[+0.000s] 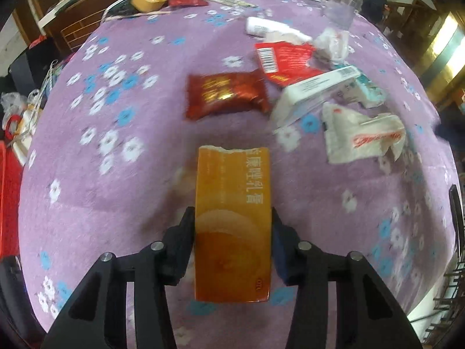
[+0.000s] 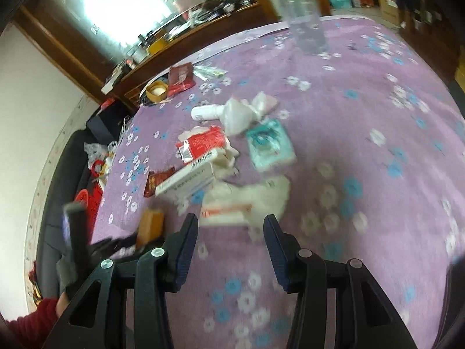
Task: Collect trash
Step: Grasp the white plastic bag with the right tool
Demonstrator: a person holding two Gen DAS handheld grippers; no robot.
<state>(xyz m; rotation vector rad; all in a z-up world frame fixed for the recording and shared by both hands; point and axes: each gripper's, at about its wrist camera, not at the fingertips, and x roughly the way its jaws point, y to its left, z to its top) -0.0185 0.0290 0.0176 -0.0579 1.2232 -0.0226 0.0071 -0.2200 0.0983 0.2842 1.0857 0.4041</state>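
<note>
Landmark: an orange carton (image 1: pixel 233 221), a long rectangular cardboard box with glossy faces, white characters printed down one side and a ragged torn far end.
Left claw (image 1: pixel 232 221): two black plastic fingers press the carton's long sides, clamped on it; the carton points straight away from the camera, above the cloth.
Right claw (image 2: pixel 231 232): fingers spread apart with nothing between them, hovering over the cloth; dark blue pads line the inner faces.
Worktop (image 1: pixel 116 174): covered in a soft, fuzzy purple cloth dotted with white and blue flowers.
Dark red wrapper (image 1: pixel 226 96): a shiny, crinkled foil packet with gold print, lying flat just beyond the carton's torn end.
White box (image 1: pixel 316 91): a slim cardboard box with a barcode, beyond and to the right of the carton, leaning on other litter.
Red torn packet (image 1: pixel 283 58): crumpled, with a white barcode panel, behind the white box.
White wrapper (image 1: pixel 363 136): soft crumpled plastic with red lettering, right of the carton's far end.
Teal packet (image 2: pixel 270 142): square and flat, seen from the right wrist view beside the white box.
Glass mug (image 1: pixel 340 0): clear, with a handle, at the far edge well beyond the carton.
Blur: motion smears much of the litter's detail.
</note>
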